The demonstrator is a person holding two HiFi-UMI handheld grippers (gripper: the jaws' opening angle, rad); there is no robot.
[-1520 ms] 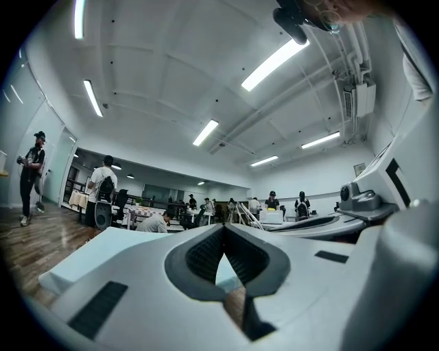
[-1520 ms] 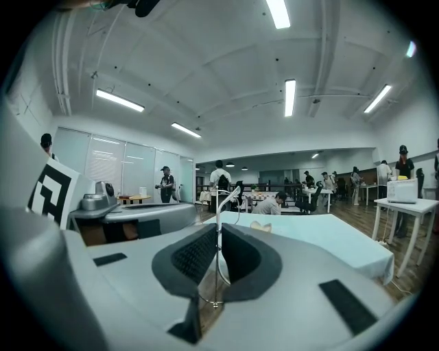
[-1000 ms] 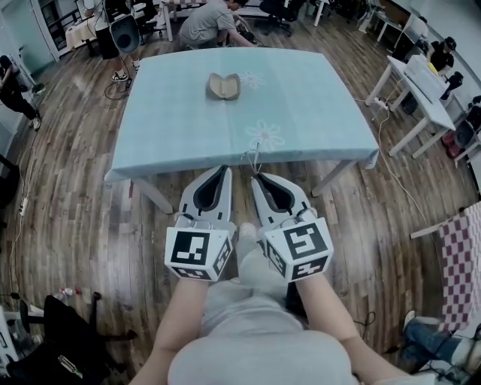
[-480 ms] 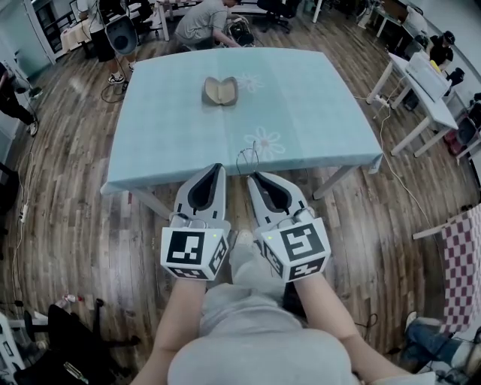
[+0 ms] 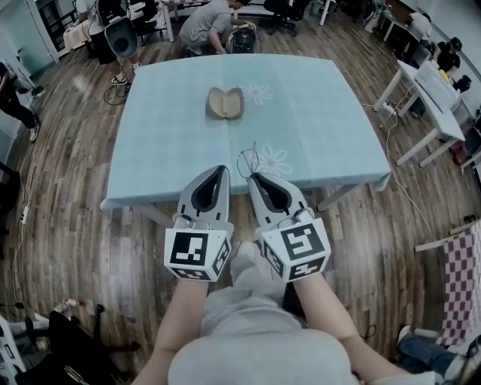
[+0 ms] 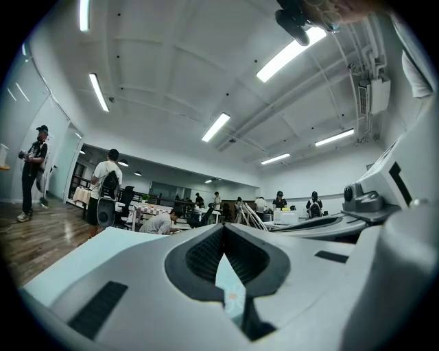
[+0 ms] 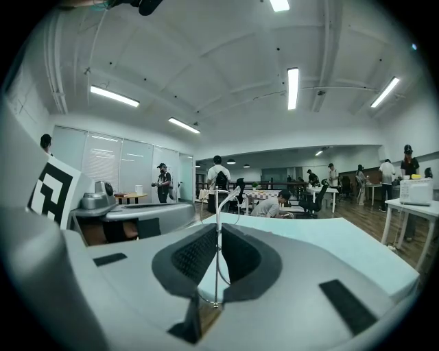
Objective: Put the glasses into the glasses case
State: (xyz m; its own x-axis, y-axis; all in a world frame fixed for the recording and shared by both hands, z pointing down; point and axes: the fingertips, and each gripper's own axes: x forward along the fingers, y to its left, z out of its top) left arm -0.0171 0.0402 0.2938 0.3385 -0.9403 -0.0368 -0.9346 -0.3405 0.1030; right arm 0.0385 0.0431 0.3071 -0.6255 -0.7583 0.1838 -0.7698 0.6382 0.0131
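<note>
The open tan glasses case [image 5: 225,102] lies on the far half of the table with the light blue cloth [image 5: 316,113]. My right gripper [image 5: 252,177] is shut on thin wire-framed glasses [image 5: 248,159], which stick up from its tips over the table's near edge. In the right gripper view the glasses [image 7: 218,206] stand upright between the pads, with my right gripper [image 7: 218,230] closed on the frame. My left gripper [image 5: 224,170] hovers beside it at the near edge, shut and holding nothing. Its tips meet in the left gripper view, where my left gripper [image 6: 223,230] points level across the table.
A person [image 5: 207,19] crouches just beyond the table's far edge. White desks [image 5: 428,83] stand to the right, and a chequered cloth [image 5: 460,271] hangs at the right edge. A dark bag [image 5: 71,338] lies on the wooden floor at lower left.
Both grippers have moved forward together, from short of the table to over its near edge. The right one still holds the glasses, and the case looks nearer.
</note>
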